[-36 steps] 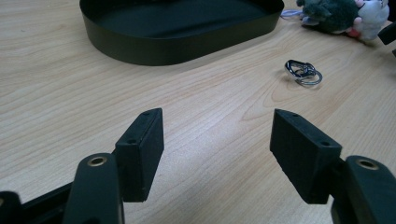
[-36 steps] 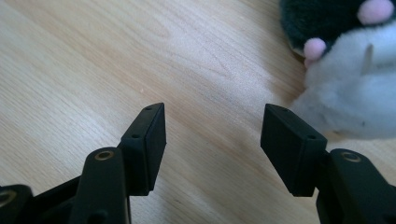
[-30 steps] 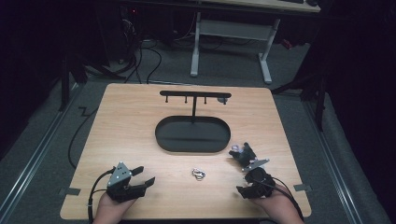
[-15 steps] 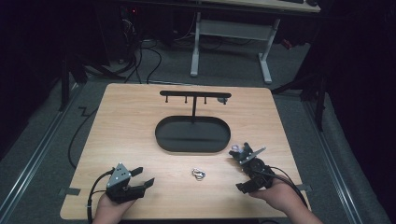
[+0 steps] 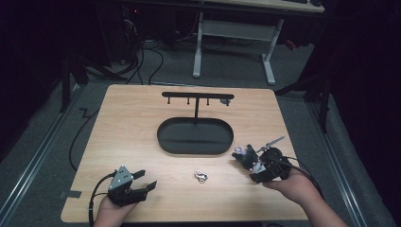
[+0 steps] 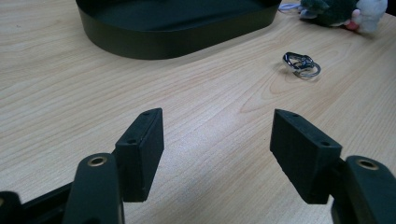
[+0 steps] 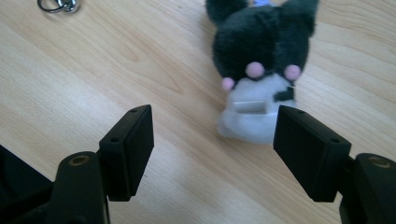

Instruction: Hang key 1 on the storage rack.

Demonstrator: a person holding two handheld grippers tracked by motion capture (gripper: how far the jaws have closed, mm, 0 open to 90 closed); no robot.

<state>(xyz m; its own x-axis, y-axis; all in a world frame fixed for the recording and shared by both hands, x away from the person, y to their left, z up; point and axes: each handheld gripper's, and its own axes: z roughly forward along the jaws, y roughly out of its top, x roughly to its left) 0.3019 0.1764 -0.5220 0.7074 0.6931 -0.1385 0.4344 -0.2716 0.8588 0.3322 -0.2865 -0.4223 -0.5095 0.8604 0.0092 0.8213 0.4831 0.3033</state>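
Observation:
A small plush toy [image 5: 243, 155] with a dark head, pink spots and a white body [image 7: 261, 70] lies on the wooden table [image 5: 132, 132], right of centre. My right gripper [image 5: 259, 171] is open just in front of it, its jaws [image 7: 215, 140] on either side of the white end and not touching. A metal key ring [image 5: 201, 176] lies at the middle front [image 6: 301, 64]. My left gripper [image 5: 144, 179] rests open near the front left, its jaws [image 6: 217, 154] holding nothing.
A black stand with an oval tray base [image 5: 195, 135] and a crossbar with hooks [image 5: 197, 96] stands mid-table; its wall [image 6: 173, 42] lies ahead of the left gripper. A cable [image 5: 298, 165] trails from the right gripper. A desk frame [image 5: 231, 42] stands beyond the table.
My right hand has shifted a little and turned, bringing the gripper closer to the plush toy. The left gripper, key ring and plush have stayed put.

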